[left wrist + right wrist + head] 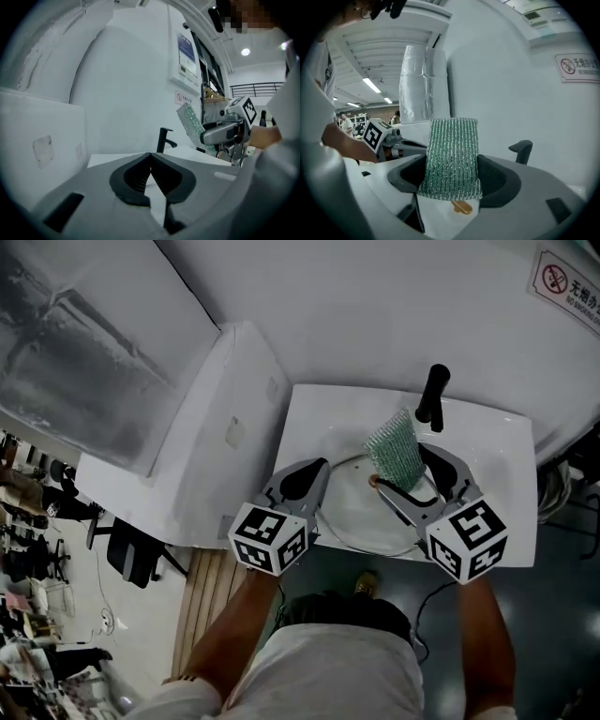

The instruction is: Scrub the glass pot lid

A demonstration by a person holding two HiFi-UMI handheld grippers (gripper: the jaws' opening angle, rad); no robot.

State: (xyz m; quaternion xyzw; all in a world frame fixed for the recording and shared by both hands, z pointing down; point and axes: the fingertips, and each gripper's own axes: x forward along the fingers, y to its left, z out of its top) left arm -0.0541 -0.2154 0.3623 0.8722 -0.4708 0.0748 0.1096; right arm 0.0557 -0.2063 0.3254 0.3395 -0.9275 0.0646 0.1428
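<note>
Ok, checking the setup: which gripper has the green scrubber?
The right gripper: its jaws clamp the green scrubber. The left gripper is shut and empty.

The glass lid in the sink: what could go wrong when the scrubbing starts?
1. The left gripper is shut with nothing between its jaws, so the glass lid lies unheld in the sink and may slide or spin.
2. The right gripper holds the green scouring pad by one end; the long free part may fold or pull out.
3. The black faucet stands close behind the pad and could be knocked.
</note>
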